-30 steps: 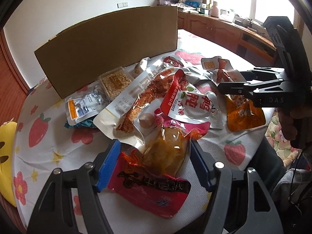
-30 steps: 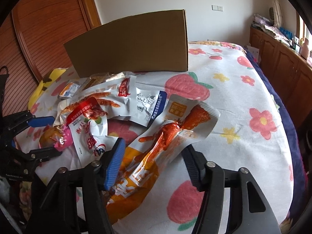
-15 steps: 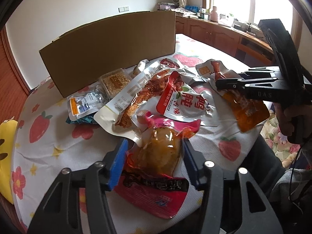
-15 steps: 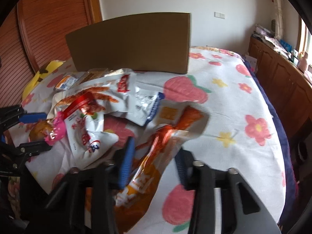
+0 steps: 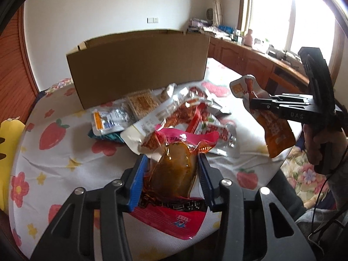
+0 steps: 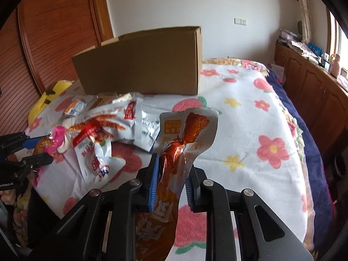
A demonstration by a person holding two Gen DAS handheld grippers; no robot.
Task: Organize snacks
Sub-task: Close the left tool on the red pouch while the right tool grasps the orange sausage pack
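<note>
My left gripper (image 5: 171, 156) is closing its blue pads on a pink pouch (image 5: 174, 171) with a brown glazed piece inside, and the pads touch its sides. The pouch's lower end hangs below the fingers. My right gripper (image 6: 171, 167) is shut on an orange chicken-leg packet (image 6: 187, 130), which stands crumpled above the bedspread. From the left wrist view, the right gripper (image 5: 253, 105) holds that packet (image 5: 276, 132) in the air at the right. More snack packets (image 5: 174, 113) lie in a pile before an open cardboard box (image 5: 139, 69). The left gripper (image 6: 41, 149) shows at the far left of the right wrist view.
Everything lies on a bed with a strawberry-and-flower bedspread (image 6: 250, 119). The cardboard box (image 6: 141, 65) stands at the back. A yellow plush toy (image 5: 8, 143) lies at the left edge. Wooden cabinets (image 6: 315, 91) run along the right under a window. A hand (image 5: 315, 143) grips the right gripper's handle.
Both grippers closed on their packets. The right one pinched the orange packet and raised it off the bedspread. The left one narrowed onto the pink pouch and rose a little.
</note>
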